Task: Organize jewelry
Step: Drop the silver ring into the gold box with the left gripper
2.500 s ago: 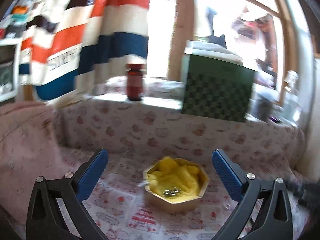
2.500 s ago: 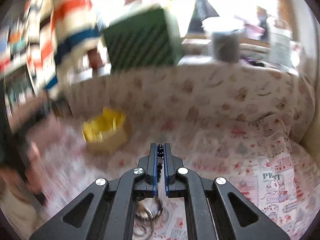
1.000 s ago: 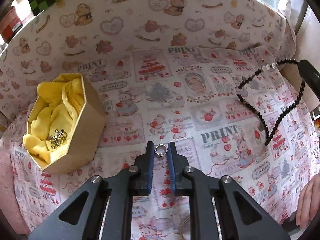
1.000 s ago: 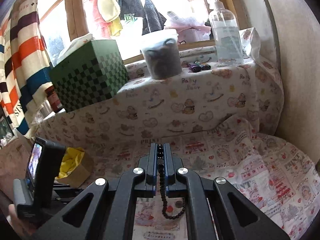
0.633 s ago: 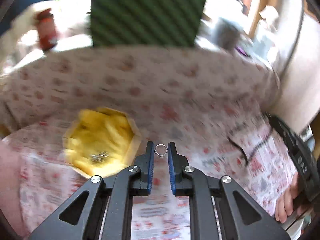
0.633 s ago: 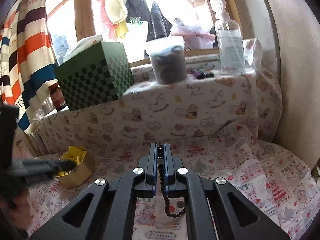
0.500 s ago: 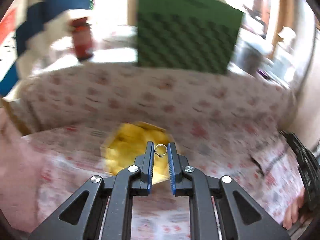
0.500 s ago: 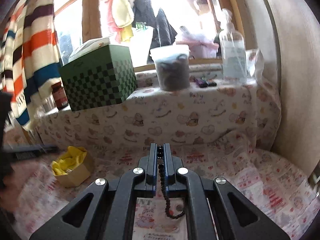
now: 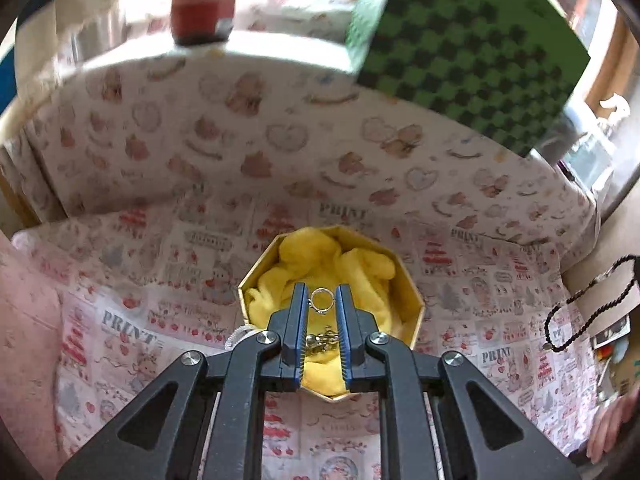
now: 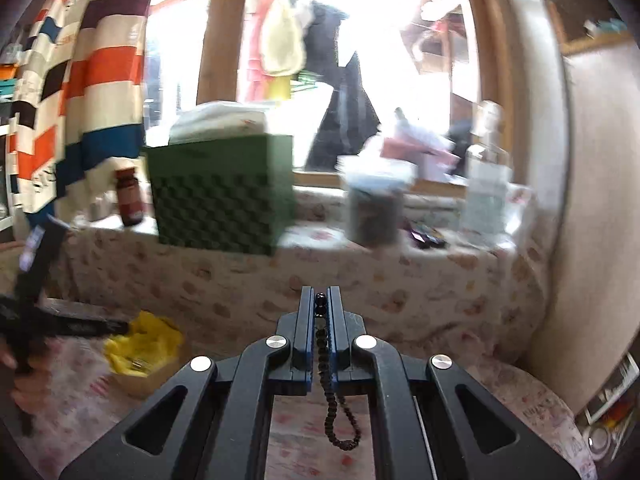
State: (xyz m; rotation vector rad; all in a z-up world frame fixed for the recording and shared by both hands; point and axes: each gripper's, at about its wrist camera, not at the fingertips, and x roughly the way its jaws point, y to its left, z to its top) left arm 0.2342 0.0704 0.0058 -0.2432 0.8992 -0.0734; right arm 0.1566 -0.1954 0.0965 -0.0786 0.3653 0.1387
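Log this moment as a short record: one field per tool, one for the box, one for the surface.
left tool: shut on a silver ring, above the box
right tool: shut on a black bead strand, loop hanging below
box: gold, open, yellow cloth lining, small metal pieces inside
surface: printed cloth

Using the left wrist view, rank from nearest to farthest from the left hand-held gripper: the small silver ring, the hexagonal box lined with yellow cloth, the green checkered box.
1. Small silver ring: between the left hand-held gripper's fingertips.
2. Hexagonal box lined with yellow cloth: right under the fingertips.
3. Green checkered box: on the ledge, upper right.
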